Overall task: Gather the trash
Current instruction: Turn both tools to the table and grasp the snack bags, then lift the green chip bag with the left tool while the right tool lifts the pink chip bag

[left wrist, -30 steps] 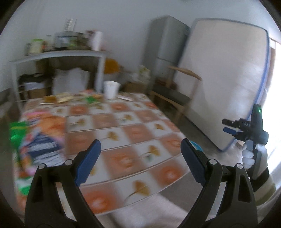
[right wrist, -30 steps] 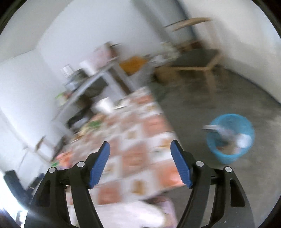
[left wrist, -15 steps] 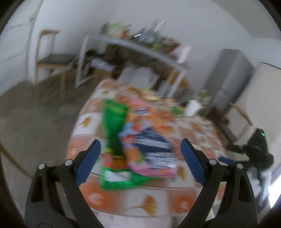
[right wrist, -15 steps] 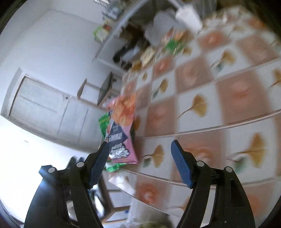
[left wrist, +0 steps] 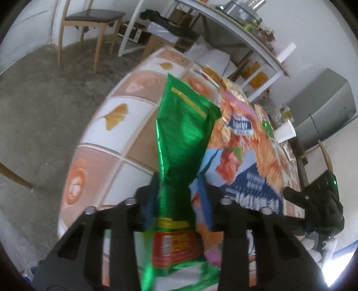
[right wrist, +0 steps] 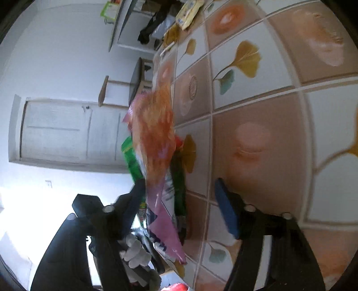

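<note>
My left gripper (left wrist: 175,197) is shut on a green foil snack bag (left wrist: 182,143), pinching its middle at the table's near edge. A larger pink and orange snack bag (left wrist: 243,154) lies against the green bag on its right. In the right wrist view the pink and orange bag (right wrist: 156,143) stands on edge between my open right gripper's (right wrist: 181,208) fingers, with the green bag (right wrist: 131,161) behind it. The right gripper also shows at the right of the left wrist view (left wrist: 317,201).
The table (left wrist: 111,116) has a checked cloth with orange tiles and ginkgo leaves. A white paper cup (left wrist: 285,132) and small wrappers (right wrist: 189,11) lie at its far end. A wooden chair (left wrist: 89,24), a shelf unit (left wrist: 223,24) and a grey fridge (left wrist: 324,107) stand around.
My left gripper swung left to the snack bags and closed on the green one. My right gripper swung from the floor bin to the table and now straddles the pink bag.
</note>
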`<action>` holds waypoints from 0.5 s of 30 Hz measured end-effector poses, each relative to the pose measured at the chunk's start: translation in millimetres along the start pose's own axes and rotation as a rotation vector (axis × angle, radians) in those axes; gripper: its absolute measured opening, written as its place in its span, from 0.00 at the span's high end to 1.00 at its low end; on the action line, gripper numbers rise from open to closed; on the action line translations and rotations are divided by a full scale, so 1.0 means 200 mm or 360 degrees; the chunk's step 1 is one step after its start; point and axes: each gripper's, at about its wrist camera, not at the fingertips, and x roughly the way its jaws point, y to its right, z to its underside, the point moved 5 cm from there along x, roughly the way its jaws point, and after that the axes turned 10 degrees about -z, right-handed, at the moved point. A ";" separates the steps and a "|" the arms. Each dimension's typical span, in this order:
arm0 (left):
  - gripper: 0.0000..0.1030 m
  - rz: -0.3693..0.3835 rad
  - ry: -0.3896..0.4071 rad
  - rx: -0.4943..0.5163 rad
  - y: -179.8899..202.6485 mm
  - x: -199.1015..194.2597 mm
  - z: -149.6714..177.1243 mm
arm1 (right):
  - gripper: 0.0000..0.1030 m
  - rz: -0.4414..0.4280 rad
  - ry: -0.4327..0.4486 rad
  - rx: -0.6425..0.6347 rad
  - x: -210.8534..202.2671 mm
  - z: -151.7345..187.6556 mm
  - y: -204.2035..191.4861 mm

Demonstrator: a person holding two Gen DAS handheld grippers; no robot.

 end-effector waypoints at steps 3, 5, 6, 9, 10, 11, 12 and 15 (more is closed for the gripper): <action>0.88 0.0057 -0.0025 0.0057 0.08 0.01 0.04 | 0.62 0.0023 -0.0002 -0.0029 -0.01 0.02 0.00; 0.89 0.0054 -0.0013 0.0111 0.13 0.01 0.07 | 0.69 0.0074 0.0022 -0.0062 -0.06 0.04 0.00; 0.89 0.0070 -0.0018 0.0148 0.16 0.00 0.10 | 0.72 0.0115 0.0038 -0.0087 -0.11 0.06 0.00; 0.90 0.0186 -0.0079 0.0216 0.27 -0.02 0.18 | 0.76 0.0227 0.0077 -0.0145 -0.27 0.11 0.01; 0.90 0.0233 -0.0104 0.0256 0.31 -0.05 0.23 | 0.77 0.0256 0.0091 -0.0154 -0.33 0.13 0.02; 0.90 0.0262 -0.0119 0.0284 0.34 -0.05 0.26 | 0.78 0.0287 0.0115 -0.0155 -0.41 0.17 0.04; 0.90 0.0285 -0.0134 0.0317 0.37 -0.07 0.31 | 0.79 0.0314 0.0139 -0.0149 -0.48 0.20 0.07; 0.90 0.0285 -0.0172 0.0396 0.42 -0.09 0.42 | 0.81 0.0411 0.0229 -0.0120 -0.67 0.28 0.14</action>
